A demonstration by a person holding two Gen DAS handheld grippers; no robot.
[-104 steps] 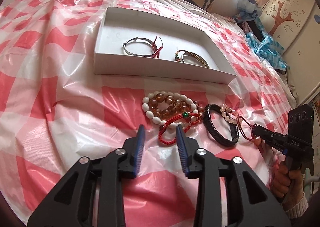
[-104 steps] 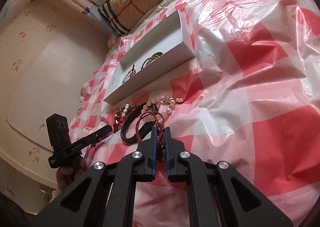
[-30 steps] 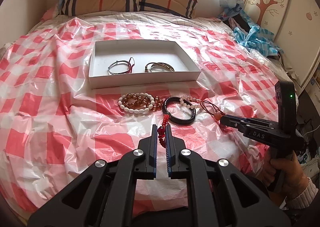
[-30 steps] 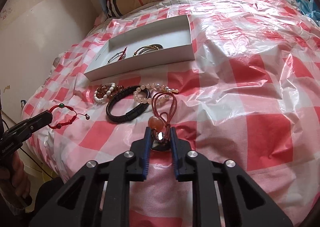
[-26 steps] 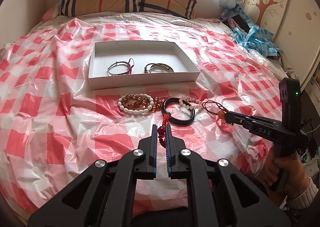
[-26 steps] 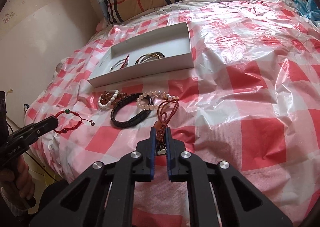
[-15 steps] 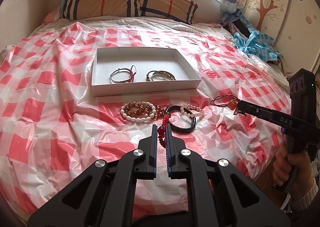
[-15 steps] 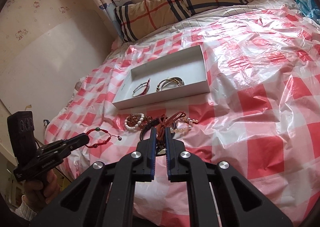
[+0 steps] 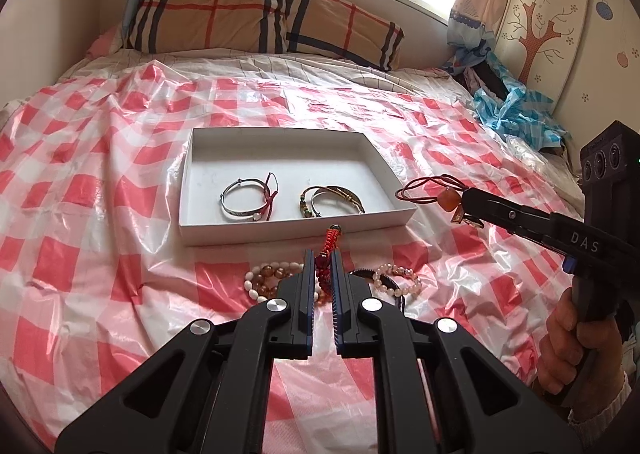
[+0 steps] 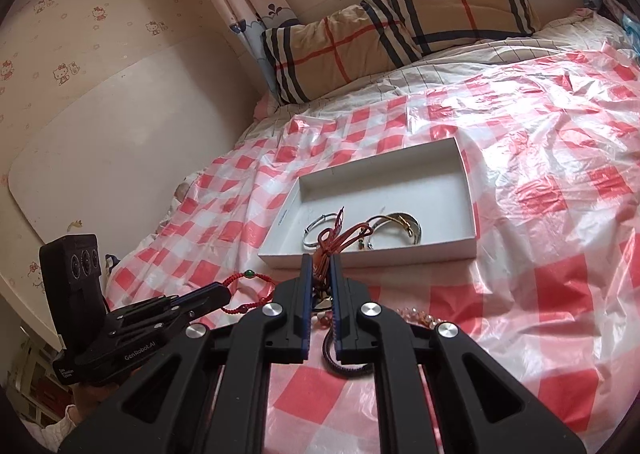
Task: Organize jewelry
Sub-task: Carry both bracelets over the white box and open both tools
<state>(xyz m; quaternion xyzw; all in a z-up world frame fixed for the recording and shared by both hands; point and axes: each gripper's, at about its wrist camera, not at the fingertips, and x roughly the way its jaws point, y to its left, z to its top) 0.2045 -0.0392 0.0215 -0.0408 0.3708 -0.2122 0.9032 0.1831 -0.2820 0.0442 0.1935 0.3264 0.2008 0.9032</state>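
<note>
Box (image 9: 208, 158) lay on sheet (image 9: 100, 182), two bangles (image 9: 245, 204) (image 9: 335, 201) side by side inside it, bead bracelets (image 9: 272, 274) before box, pillows (image 9: 256, 14) behind.

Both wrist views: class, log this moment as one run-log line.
left claw: shut on red braided bracelet | right claw: shut on brown cord bracelet | both lifted near white box | two bangles inside

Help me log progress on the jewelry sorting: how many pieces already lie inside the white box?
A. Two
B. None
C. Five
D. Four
A: the white box holds only a silver bangle and a gold bangle; the beaded bracelets lie on the checkered cover, and each gripper carries a corded piece in the air.
</note>
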